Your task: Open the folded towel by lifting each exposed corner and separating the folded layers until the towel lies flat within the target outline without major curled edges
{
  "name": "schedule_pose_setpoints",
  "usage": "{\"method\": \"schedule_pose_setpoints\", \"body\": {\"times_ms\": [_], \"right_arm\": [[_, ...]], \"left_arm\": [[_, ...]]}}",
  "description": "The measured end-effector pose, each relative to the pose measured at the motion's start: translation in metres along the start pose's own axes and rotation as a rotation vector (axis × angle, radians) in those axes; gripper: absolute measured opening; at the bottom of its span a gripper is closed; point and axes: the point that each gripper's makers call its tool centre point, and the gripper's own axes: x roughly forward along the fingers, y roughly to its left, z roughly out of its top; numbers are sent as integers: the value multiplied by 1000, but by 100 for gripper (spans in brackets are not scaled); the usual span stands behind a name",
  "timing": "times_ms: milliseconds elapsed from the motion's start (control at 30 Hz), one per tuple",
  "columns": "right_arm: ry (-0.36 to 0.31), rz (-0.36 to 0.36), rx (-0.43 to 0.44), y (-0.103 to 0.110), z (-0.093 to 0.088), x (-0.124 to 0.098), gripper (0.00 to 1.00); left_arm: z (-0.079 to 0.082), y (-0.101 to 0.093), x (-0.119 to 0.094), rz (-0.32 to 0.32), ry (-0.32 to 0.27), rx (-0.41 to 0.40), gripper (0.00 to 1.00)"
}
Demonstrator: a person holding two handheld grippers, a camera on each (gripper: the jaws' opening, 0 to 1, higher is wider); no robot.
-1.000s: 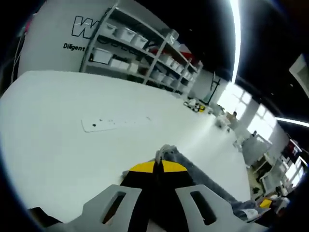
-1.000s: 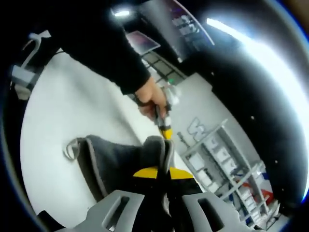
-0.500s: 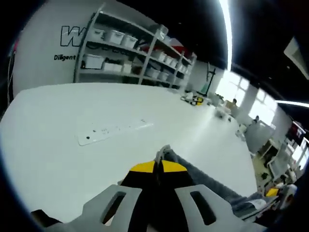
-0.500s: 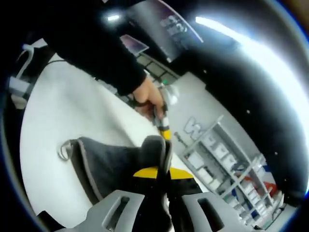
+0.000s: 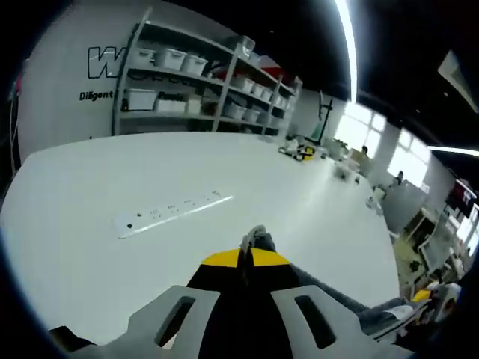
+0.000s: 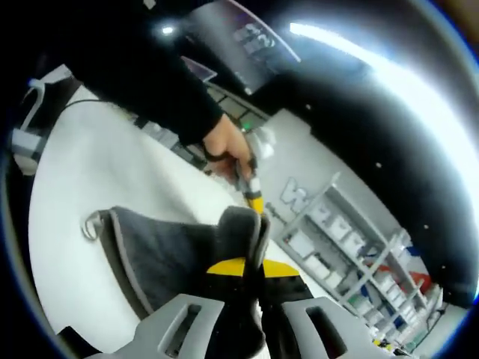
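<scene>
Gripping the gray towel (image 6: pixel 176 254), both tools are clamped on its edge above the white counter (image 5: pixel 90 202). Left tool (image 5: pixel 251 250) view adds a power strip (image 5: pixel 168 215); right tool (image 6: pixel 251 258) view adds the hand (image 6: pixel 228 149) holding the left tool and the towel's hanging loop (image 6: pixel 93 223).

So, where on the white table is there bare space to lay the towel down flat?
The white table is bare on both sides of the power strip, and far beyond it up to the small clutter near the shelves. It is crowded near the left claw, where the grey towel hangs.
</scene>
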Motion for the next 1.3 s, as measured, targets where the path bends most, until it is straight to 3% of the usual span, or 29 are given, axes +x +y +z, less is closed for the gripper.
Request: {"method": "schedule_pose_setpoints", "body": {"times_ms": [333, 600, 1000, 1300], "right_arm": [[0, -22, 25, -14, -6, -3, 0], [-11, -33, 62, -22, -9, -6, 0], [1, -78, 88, -50, -30, -14, 0], [-5, -91, 83, -60, -31, -16, 0]], "left_arm": [[-2, 1, 5, 29, 42, 24, 1], [11, -15, 14, 33, 56, 61, 1], [23, -26, 35, 54, 87, 93, 1], [33, -37, 41, 43, 88, 115, 1]]}}
